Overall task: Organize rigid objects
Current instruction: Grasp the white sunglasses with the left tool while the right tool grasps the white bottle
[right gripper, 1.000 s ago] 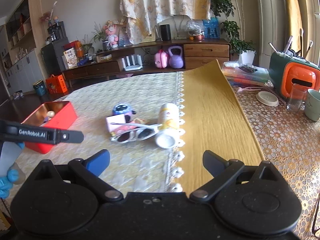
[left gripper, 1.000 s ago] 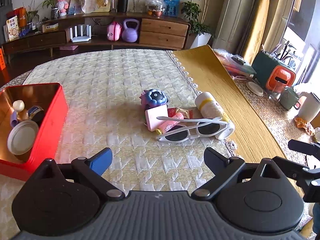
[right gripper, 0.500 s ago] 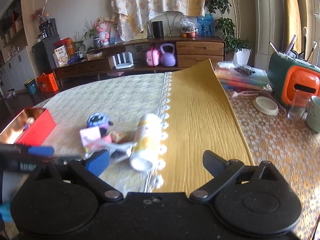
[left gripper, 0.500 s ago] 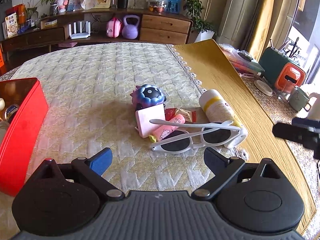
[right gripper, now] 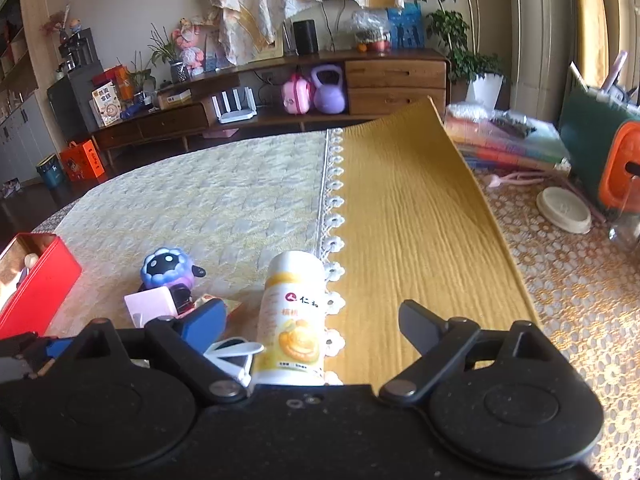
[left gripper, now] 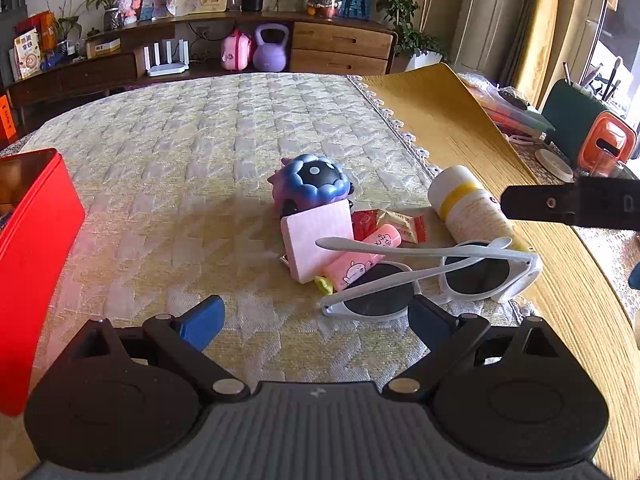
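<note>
A small pile lies on the quilted cloth: white sunglasses [left gripper: 432,276], a pink card [left gripper: 318,240], a pink tube [left gripper: 364,264], a red sachet [left gripper: 388,220] and a blue sheep toy [left gripper: 316,184] [right gripper: 166,270]. Beside them a white and yellow bottle [left gripper: 468,204] [right gripper: 292,320] lies on its side. My left gripper [left gripper: 314,320] is open just short of the sunglasses, with nothing between its fingers. My right gripper [right gripper: 314,316] hangs over the bottle. Its jaws are closing, with the bottle between them but not touched. A red tin [left gripper: 32,264] [right gripper: 36,284] stands at the left.
A yellow cloth [right gripper: 404,220] covers the table to the right of the quilted one. Farther right are stacked books [right gripper: 508,140], a white lid [right gripper: 564,210] and an orange and green box [left gripper: 604,148]. A wooden sideboard [left gripper: 340,46] runs along the back wall.
My left gripper has come forward and down toward the pile, and the red tin has slid to the picture's left edge. My right gripper has swung left over the bottle.
</note>
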Demonstrator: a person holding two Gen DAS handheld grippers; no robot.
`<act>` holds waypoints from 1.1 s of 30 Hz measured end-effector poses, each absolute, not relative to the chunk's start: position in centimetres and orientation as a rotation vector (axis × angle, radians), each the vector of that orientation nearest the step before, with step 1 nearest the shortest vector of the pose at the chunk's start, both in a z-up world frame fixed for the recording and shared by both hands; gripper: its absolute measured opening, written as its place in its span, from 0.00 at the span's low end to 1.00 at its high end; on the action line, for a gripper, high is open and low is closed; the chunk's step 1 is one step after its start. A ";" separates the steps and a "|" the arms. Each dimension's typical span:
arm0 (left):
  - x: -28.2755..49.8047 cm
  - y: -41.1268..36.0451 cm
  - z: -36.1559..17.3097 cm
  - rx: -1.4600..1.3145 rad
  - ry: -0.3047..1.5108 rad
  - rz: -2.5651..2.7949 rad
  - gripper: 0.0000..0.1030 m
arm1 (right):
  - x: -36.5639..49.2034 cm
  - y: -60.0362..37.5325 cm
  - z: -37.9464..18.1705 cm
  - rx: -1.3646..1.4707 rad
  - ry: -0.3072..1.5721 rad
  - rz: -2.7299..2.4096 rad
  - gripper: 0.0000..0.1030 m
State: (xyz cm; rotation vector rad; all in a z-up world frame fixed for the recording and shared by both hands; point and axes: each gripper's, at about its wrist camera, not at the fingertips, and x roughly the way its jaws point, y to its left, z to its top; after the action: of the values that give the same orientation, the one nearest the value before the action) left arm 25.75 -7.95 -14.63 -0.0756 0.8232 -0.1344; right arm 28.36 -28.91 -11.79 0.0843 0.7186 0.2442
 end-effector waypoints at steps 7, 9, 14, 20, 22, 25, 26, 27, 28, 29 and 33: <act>25.9 -7.7 -14.8 -0.103 0.819 -0.181 0.95 | 29.8 -28.6 -13.1 0.124 0.766 0.262 0.80; 25.9 -7.7 -14.7 -0.120 0.818 -0.214 0.95 | 29.9 -28.4 -13.2 0.127 0.767 0.272 0.80; 25.6 -8.4 -14.5 -0.114 0.809 -0.268 0.95 | 30.2 -28.0 -13.4 0.124 0.774 0.280 0.78; 26.0 -9.0 -14.8 -0.107 0.810 -0.305 0.95 | 30.5 -27.6 -13.5 0.121 0.778 0.298 0.78; 26.3 -9.0 -14.8 -0.117 0.813 -0.329 0.95 | 30.7 -27.5 -13.6 0.128 0.783 0.298 0.78; 26.6 -9.3 -14.7 -0.126 0.820 -0.351 0.95 | 31.1 -27.5 -14.0 0.141 0.793 0.300 0.77; 26.7 -9.4 -14.7 -0.130 0.821 -0.358 0.95 | 31.2 -27.5 -14.1 0.144 0.797 0.300 0.75; 26.7 -9.5 -14.7 -0.131 0.821 -0.362 0.95 | 31.3 -27.5 -14.3 0.148 0.801 0.301 0.75; 26.7 -9.5 -14.7 -0.132 0.820 -0.368 0.95 | 31.3 -27.5 -14.4 0.153 0.804 0.301 0.73; 26.8 -9.6 -14.7 -0.134 0.820 -0.374 0.95 | 31.4 -27.5 -14.5 0.157 0.807 0.301 0.73; 26.6 -9.8 -14.7 -0.127 0.815 -0.381 0.87 | 31.5 -27.5 -14.9 0.178 0.821 0.307 0.68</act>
State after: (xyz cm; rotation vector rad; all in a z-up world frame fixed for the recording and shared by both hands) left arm 26.64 -9.84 -14.74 -0.1274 0.8147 -0.3805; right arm 31.49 -27.52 -14.93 0.1775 0.8213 0.3070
